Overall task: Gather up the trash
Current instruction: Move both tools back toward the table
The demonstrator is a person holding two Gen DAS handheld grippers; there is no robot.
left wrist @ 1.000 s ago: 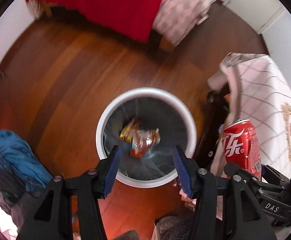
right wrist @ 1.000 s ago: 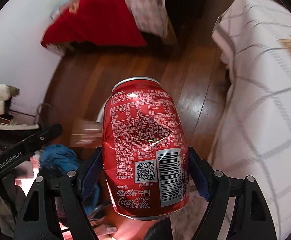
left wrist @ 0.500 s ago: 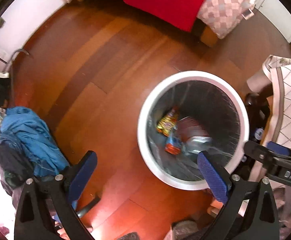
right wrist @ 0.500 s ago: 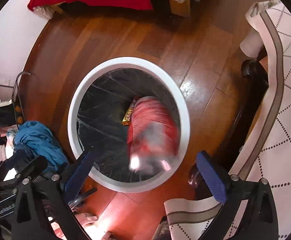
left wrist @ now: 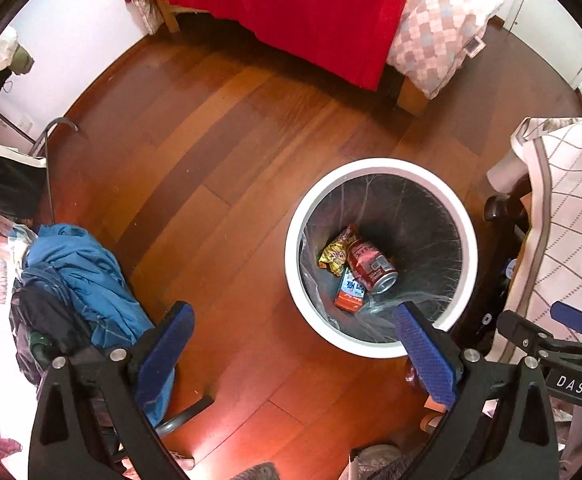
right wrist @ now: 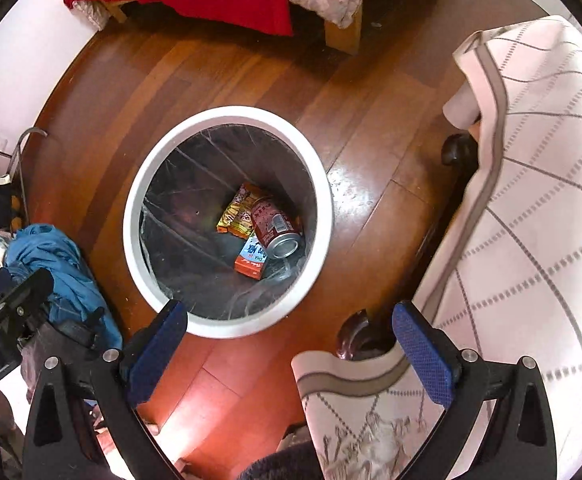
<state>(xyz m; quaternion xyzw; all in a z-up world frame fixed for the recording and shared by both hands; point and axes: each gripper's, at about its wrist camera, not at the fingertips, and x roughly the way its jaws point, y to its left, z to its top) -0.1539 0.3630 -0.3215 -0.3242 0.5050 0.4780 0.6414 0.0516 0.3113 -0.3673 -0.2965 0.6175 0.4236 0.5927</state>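
Observation:
A round white trash bin (left wrist: 295,216) with a dark liner stands on the wooden floor; it also shows in the right wrist view (right wrist: 131,216). In it lie a red Coke can (left wrist: 371,266) (right wrist: 275,226), a yellow snack wrapper (left wrist: 333,250) (right wrist: 237,210) and an orange carton (left wrist: 349,294) (right wrist: 251,262). My left gripper (left wrist: 291,344) is open and empty, above the floor left of the bin. My right gripper (right wrist: 289,340) is open and empty, above the bin's near edge.
A table with a white checked cloth (right wrist: 531,200) and dark wooden legs (right wrist: 455,152) stands right of the bin. A bed with a red blanket (left wrist: 311,12) is at the back. A pile of blue clothes (left wrist: 83,272) lies on the left.
My right gripper opened and the Coke can fell into the bin, where it now lies still. My left gripper opened wider and both views rose and drew back from the bin.

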